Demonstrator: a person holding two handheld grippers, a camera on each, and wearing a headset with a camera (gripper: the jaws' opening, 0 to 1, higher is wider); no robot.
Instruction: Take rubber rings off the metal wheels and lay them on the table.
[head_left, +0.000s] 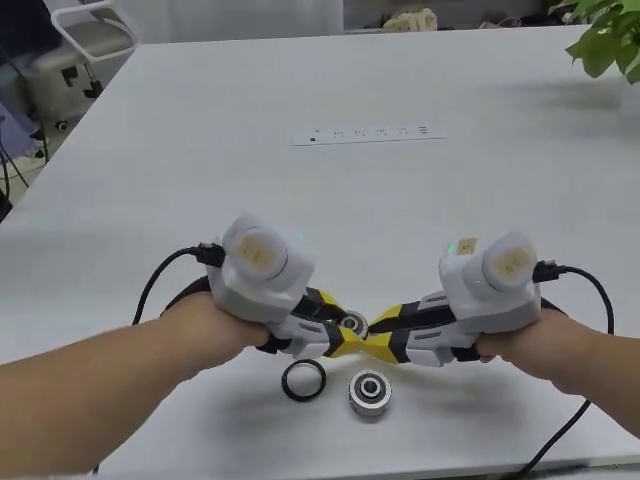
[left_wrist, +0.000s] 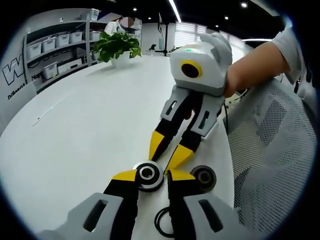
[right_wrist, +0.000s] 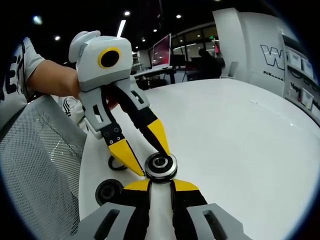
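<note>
While the metal wheel (right_wrist: 161, 166), its rubber ring (right_wrist: 174, 169) apparently on, sits raised off the table (head_left: 300, 200), the left gripper (left_wrist: 150, 176) clamps it by the sides, probably as a brace. The right gripper (left_wrist: 168, 154) has its jaws narrowed at the rim, likely to peel; I can't tell if it grips. A loose ring (head_left: 303, 380) and a bare wheel (head_left: 370, 391) lie on the table below.

White socket strip (head_left: 368, 133) lies on the surface (head_left: 200, 180) well ahead of the left tool (head_left: 345, 332). Leafy plant (head_left: 605, 35) is way off past the right tool (head_left: 378, 330), with a grey mesh chair (left_wrist: 280, 150) right by it.
</note>
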